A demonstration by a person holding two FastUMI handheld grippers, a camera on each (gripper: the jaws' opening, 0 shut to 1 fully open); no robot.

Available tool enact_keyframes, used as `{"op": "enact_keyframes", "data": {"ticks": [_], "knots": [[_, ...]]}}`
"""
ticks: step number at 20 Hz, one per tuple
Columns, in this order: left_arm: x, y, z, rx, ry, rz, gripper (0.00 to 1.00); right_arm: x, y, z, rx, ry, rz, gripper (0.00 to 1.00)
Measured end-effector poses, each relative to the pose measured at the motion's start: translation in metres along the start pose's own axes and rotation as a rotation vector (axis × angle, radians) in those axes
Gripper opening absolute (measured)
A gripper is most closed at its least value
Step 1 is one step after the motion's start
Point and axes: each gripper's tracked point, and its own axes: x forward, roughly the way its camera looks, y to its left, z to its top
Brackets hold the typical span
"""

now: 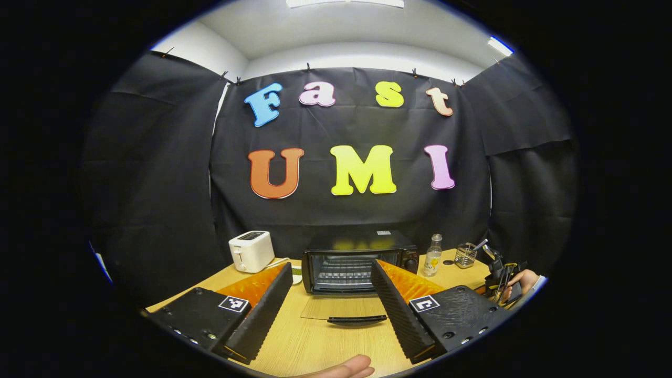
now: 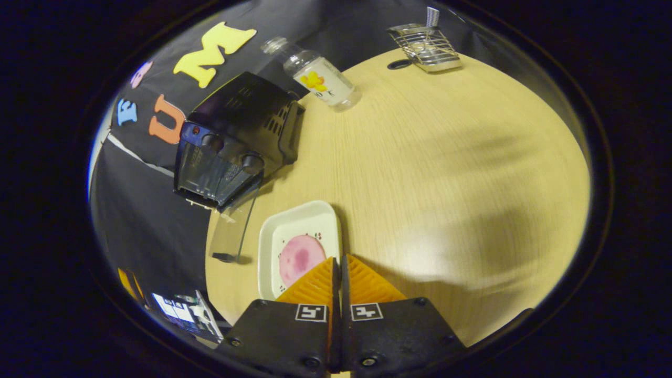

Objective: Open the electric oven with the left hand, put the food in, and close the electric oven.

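The black electric oven [image 1: 359, 260] stands at the back of the wooden table with its glass door [image 1: 341, 310] folded down flat and its wire rack showing. My left gripper [image 1: 332, 265] is open, held back from the door with nothing between its fingers. In the right gripper view, my right gripper [image 2: 338, 260] is shut on the right rim of a white plate [image 2: 294, 220] carrying a round pink slice of food [image 2: 300, 260]. From there the oven [image 2: 236, 142] lies up and to the left, its door [image 2: 233, 231] hanging open. The right gripper [image 1: 504, 278] and its hand also appear far right.
A white toaster [image 1: 251, 251] stands left of the oven. A small bottle [image 1: 432, 255] and a wire basket [image 1: 465, 255] stand to its right; bottle [image 2: 320, 79] and basket [image 2: 426, 47] sit at the table's far edge. A fingertip [image 1: 346, 369] shows at the bottom.
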Motion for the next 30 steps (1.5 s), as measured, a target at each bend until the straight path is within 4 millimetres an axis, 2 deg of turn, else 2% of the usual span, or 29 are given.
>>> {"op": "enact_keyframes", "data": {"ticks": [3,4,6,8,10,12,13,16,19,21,25,26,27,28,29,30], "knots": [[-0.014,0.003,0.001,0.015,0.000,0.013,0.95,-0.010,0.001,0.001,0.012,-0.033,-0.002,0.04],[-0.019,0.005,0.001,0.018,-0.003,0.016,0.95,-0.016,0.001,0.002,0.014,-0.048,-0.002,0.01],[-0.029,0.005,0.001,0.015,-0.009,0.012,0.95,-0.030,-0.004,0.001,0.019,-0.077,-0.013,0.04],[-0.040,0.006,0.002,0.019,-0.012,0.012,0.95,-0.043,-0.003,0.000,0.027,-0.103,-0.012,0.00],[-0.052,0.015,0.003,0.041,-0.015,0.029,0.95,-0.058,0.002,0.000,0.043,-0.134,-0.001,0.04],[-0.063,0.022,0.008,0.054,-0.036,0.043,0.95,-0.076,0.006,0.000,0.043,-0.162,0.001,0.04],[-0.066,0.023,0.007,0.053,-0.036,0.042,0.95,-0.083,0.008,0.003,0.040,-0.178,-0.001,0.00],[-0.081,0.030,0.006,0.033,-0.035,0.039,0.95,-0.111,0.028,-0.003,-0.002,-0.228,-0.003,0.00],[-0.101,0.034,0.000,0.002,-0.026,0.025,0.95,-0.128,0.052,-0.012,-0.043,-0.246,0.009,0.00],[-0.114,0.041,-0.001,0.002,-0.040,0.017,0.95,-0.132,0.067,-0.020,-0.053,-0.240,0.017,0.04],[-0.122,0.057,0.000,-0.017,-0.061,0.025,0.95,-0.123,0.100,-0.024,-0.061,-0.235,0.029,0.01],[-0.123,0.059,0.000,-0.025,-0.064,0.021,0.85,-0.118,0.106,-0.024,-0.070,-0.233,0.025,0.04],[-0.121,0.061,-0.002,-0.028,-0.066,0.021,0.85,-0.112,0.112,-0.026,-0.078,-0.229,0.018,0.00],[-0.119,0.065,-0.004,-0.028,-0.067,0.023,0.95,-0.105,0.119,-0.027,-0.085,-0.222,0.015,0.00],[-0.117,0.068,-0.005,-0.028,-0.070,0.027,0.85,-0.097,0.126,-0.029,-0.089,-0.213,0.016,0.00],[-0.115,0.071,-0.006,-0.029,-0.075,0.032,0.95,-0.088,0.135,-0.030,-0.092,-0.203,0.023,0.04]]}}
